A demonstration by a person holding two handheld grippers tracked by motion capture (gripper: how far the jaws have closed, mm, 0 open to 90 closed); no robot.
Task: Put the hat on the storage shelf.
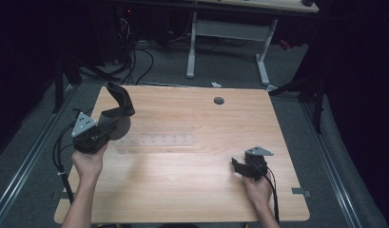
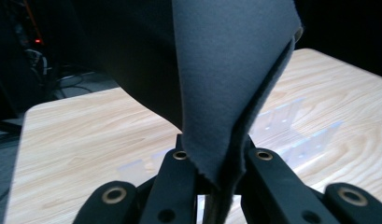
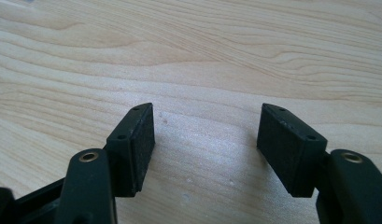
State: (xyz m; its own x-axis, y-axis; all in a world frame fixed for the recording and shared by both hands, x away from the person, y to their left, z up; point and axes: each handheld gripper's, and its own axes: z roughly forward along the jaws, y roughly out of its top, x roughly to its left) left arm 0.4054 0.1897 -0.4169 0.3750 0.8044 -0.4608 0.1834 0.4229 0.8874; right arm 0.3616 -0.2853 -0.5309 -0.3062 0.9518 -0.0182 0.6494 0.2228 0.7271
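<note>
A dark grey felt-like cloth point(image 1: 117, 105) hangs folded and lifted above the left side of the wooden table point(image 1: 197, 190). My left gripper point(image 1: 110, 124) is shut on its lower edge. In the left gripper view the cloth point(image 2: 230, 70) rises from between the black jaws of the left gripper point(image 2: 215, 161) and hides much of the scene beyond. A clear plastic rack point(image 1: 156, 140) lies flat on the table just right of that gripper, and its ribs show behind the cloth point(image 2: 291, 126). My right gripper point(image 1: 237, 166) rests low near the table's front right, open point(image 3: 207, 137), with bare wood between its pads.
A round grey cable hole point(image 1: 218, 100) sits near the table's far edge. A grey tab point(image 1: 301, 192) marks the front right edge. Beyond the table stand white desk legs point(image 1: 191, 47) and loose cables point(image 1: 135, 61) on the dark floor.
</note>
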